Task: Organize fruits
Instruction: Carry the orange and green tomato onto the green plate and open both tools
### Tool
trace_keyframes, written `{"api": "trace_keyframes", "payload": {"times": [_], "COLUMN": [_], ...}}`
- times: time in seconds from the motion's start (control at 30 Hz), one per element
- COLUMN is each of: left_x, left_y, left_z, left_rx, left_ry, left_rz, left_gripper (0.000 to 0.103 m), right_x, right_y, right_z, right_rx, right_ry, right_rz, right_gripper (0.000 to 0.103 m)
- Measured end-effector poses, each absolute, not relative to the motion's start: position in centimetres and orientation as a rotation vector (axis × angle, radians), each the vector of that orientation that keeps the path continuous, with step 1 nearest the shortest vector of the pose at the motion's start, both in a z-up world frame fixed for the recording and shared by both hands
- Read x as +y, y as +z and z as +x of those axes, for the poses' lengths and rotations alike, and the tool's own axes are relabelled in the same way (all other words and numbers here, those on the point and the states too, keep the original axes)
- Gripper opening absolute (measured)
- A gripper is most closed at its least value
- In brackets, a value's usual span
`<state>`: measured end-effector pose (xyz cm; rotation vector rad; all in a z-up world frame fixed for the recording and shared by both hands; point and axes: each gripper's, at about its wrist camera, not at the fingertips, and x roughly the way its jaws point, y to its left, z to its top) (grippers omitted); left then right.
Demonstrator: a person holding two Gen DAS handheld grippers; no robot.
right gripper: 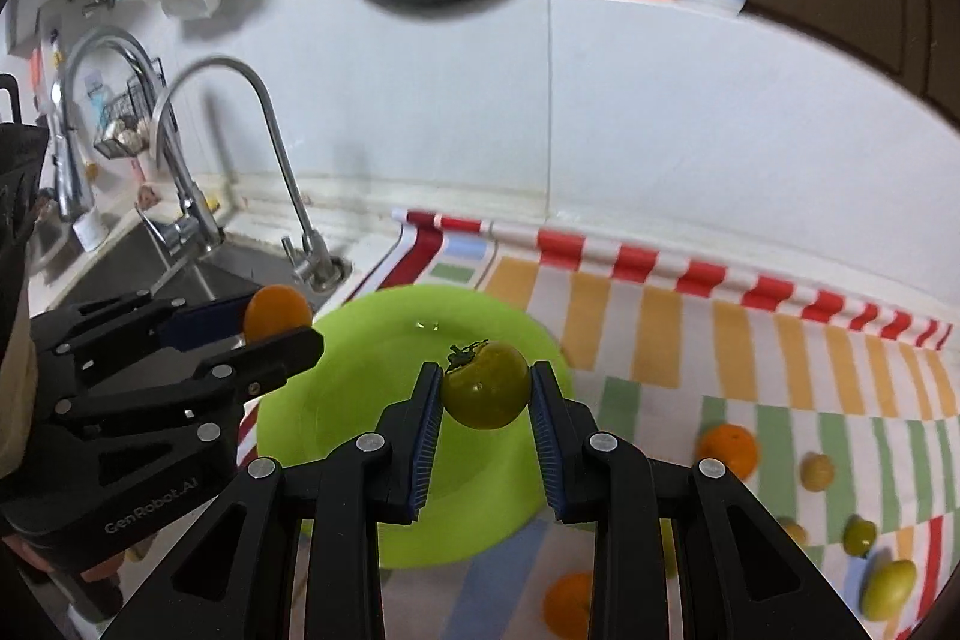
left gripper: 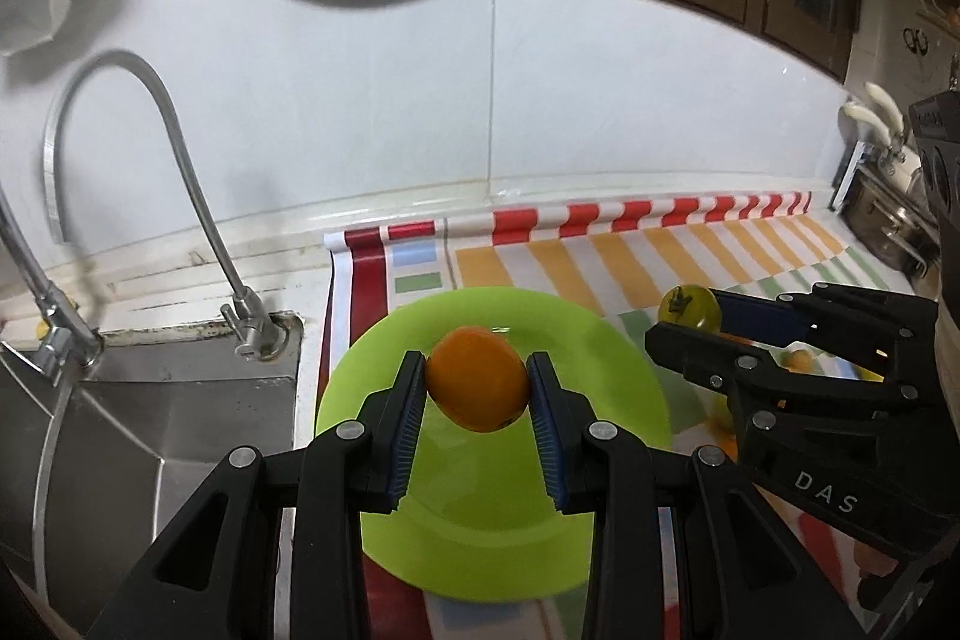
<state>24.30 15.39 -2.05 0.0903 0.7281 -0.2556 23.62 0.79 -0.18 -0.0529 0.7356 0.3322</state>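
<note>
Fruits held above the green plate (left gripper: 456,538).
Left gripper (left gripper: 477,388) fingers clamp an orange (left gripper: 478,379); right gripper (right gripper: 486,391) fingers clamp a green tomato (right gripper: 486,385), over the plate near the tabletop's sink-side edge.

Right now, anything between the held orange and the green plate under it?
Nothing. In the left wrist view the orange, gripped by the left tongs, hangs over bare plate. The green tomato in the right tongs is off to the side.

Counter (right gripper: 360,244) bears a striped cloth (right gripper: 690,340) — green plate (right gripper: 336,400), loose fruits (right gripper: 727,449) upon it.
</note>
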Motion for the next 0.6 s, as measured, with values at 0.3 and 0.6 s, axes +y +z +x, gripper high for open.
{"api": "trace_keyframes", "payload": {"times": [0.3, 0.6], "left_x": [16.1, 16.7], "left_y": [-5.8, -7.5], "left_z": [28.6, 30.1], "left_rx": [0.823, 0.871], "left_ry": [-0.274, -0.271], "left_rz": [0.112, 0.096], "left_gripper": [0.034, 0.040], "right_x": [2.7, 2.9], "right_y": [-3.4, -5.2], "right_z": [27.9, 30.1], "right_rx": [0.821, 0.877], "right_ry": [0.332, 0.341], "right_rz": [-0.114, -0.108], "right_gripper": [0.030, 0.031]}}
